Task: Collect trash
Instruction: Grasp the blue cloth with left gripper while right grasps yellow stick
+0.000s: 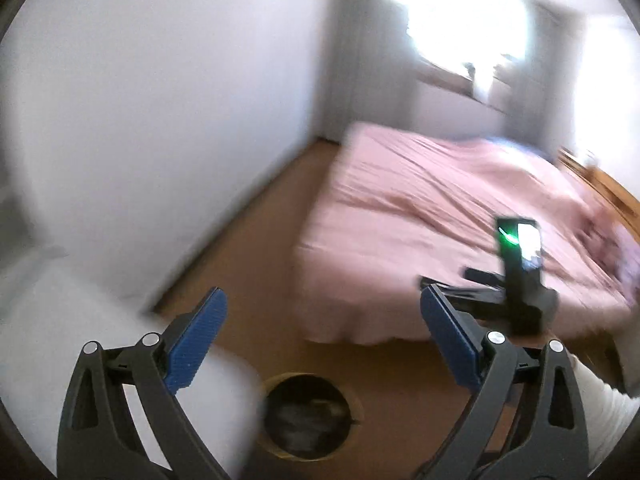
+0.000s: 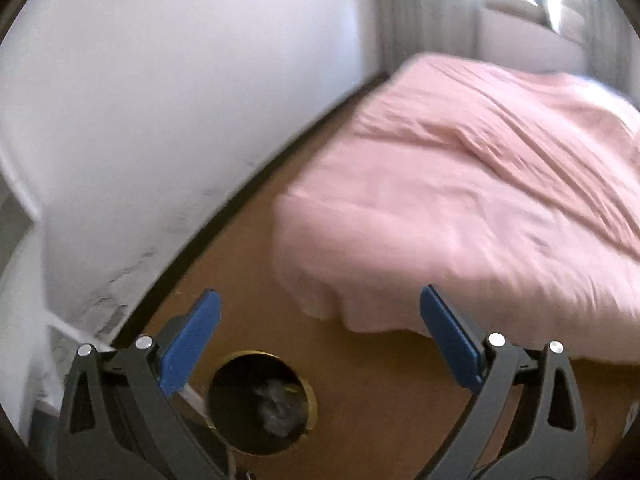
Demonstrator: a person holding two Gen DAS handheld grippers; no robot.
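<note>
A round bin with a gold rim [image 1: 357, 408] stands on the brown floor below both grippers, with grey crumpled trash [image 1: 312, 412] in its dark inside. In the right wrist view the same bin's rim [image 2: 256, 355] and the trash [image 2: 276, 408] lie low in the picture. My left gripper [image 1: 323, 292] is open, with nothing between its blue pads. My right gripper [image 2: 320, 292] is also open and empty. Its black housing [image 1: 520, 280], with a green light on it, shows over the bed's edge in the left wrist view. Both views are blurred.
A bed with a pink cover [image 1: 440, 220] [image 2: 480, 180] fills the right side, with a strip of brown floor [image 1: 248, 248] between it and the white wall [image 1: 160, 120]. A bright window [image 1: 460, 20] is at the back. A white sleeve [image 1: 600, 404] shows at lower right.
</note>
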